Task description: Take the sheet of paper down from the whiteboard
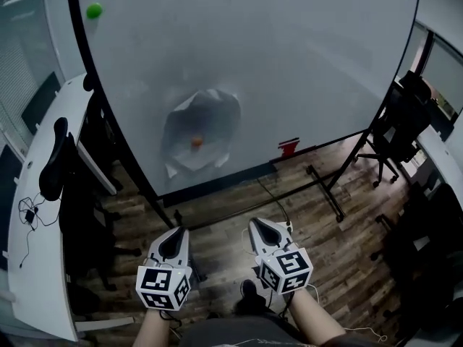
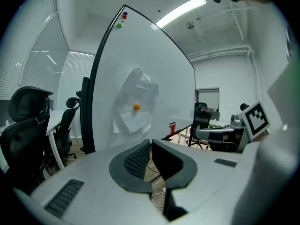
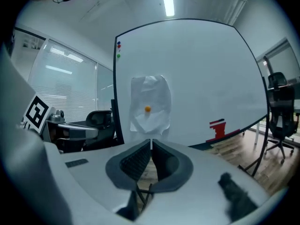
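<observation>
Clenched on nothing, both claws: left grey two-jaw gripper (image 1: pixel 178 233) and right grey two-jaw gripper (image 1: pixel 257 225), pads together, side by side low in the head view, well apart from the board and aimed toward it. Hanging ahead of them, crumpled white sheet of paper (image 1: pixel 205 125), pinned near its middle by a small round orange magnet (image 1: pixel 196 142) to the lower centre of a large white black-framed whiteboard (image 1: pixel 304 56). Perched on the board's bottom ledge, right of the sheet, a small red block (image 1: pixel 288 147). Stuck near the board's upper left edge, a round green magnet (image 1: pixel 94 10). Underneath, dark wooden plank floor (image 1: pixel 231 215); left of the board, a long white desk (image 1: pixel 43 266) with a black office chair (image 1: pixel 56 166) just beside it.
</observation>
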A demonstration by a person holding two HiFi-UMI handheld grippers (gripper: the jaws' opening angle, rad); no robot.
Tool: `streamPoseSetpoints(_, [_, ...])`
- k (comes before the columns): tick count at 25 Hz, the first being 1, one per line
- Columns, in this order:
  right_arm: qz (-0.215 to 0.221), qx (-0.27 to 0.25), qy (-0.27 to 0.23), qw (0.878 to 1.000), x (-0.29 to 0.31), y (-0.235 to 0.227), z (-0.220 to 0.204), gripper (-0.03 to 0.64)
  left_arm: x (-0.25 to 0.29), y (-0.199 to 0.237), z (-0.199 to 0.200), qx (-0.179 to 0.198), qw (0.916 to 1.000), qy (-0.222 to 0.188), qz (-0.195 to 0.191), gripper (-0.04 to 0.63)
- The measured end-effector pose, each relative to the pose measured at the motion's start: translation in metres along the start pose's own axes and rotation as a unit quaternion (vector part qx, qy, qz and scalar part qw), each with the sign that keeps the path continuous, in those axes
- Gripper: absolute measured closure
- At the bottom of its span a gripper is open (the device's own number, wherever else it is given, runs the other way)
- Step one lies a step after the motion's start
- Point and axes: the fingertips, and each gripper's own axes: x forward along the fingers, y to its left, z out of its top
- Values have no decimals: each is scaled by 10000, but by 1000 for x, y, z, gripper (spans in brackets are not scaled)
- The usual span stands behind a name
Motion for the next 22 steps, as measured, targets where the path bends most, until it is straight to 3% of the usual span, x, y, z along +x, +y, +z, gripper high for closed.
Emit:
streamPoseSetpoints(8, [759, -151, 12, 9970, 54, -32, 15, 592, 42, 6, 15, -84, 9979, -102, 630, 569])
streamPoseSetpoints(14, [1543, -577, -35, 9863, 86, -17, 30, 592, 52, 5, 13, -275, 9945, -149, 1002, 568])
streamPoseSetpoints(22, [1675, -524, -37, 9845, 119, -6, 37, 592, 69, 38, 22, -163, 9911, -195, 1305, 568])
